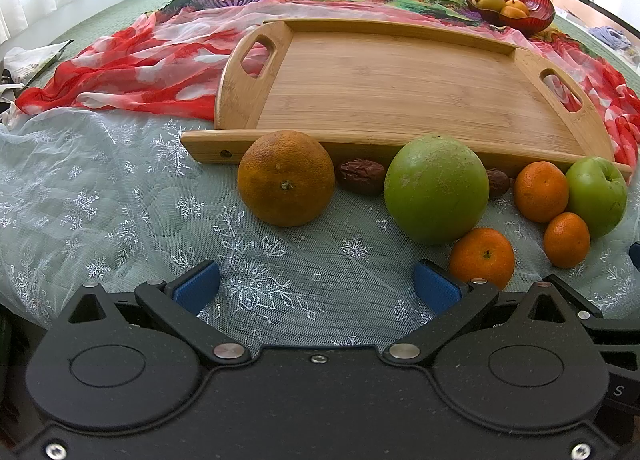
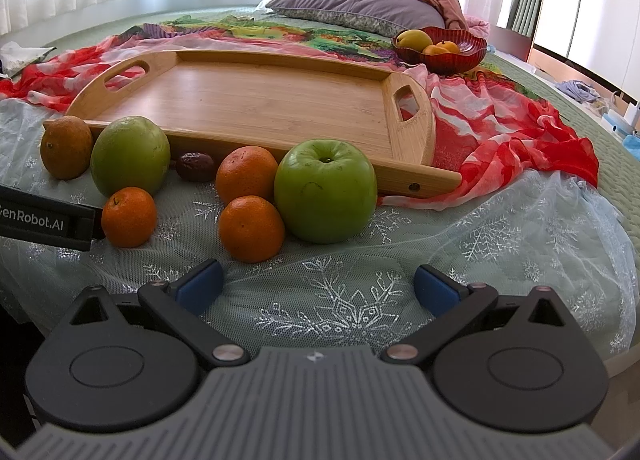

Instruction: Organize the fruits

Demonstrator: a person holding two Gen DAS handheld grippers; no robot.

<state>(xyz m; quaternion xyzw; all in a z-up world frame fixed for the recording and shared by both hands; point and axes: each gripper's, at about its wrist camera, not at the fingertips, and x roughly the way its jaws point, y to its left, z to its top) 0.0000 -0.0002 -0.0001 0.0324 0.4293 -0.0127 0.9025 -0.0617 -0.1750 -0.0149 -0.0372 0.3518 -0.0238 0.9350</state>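
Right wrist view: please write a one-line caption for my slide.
Open right hand-held gripper faces a green apple and mandarins before an empty wooden tray.

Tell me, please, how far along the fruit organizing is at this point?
Barely begun. The wooden tray holds nothing, though the red bowl behind it already has a few fruits. Nothing is in hand: the left gripper and right gripper are both open. Left: the big orange, large green fruit, green apple, mandarins and dates beside the tray.
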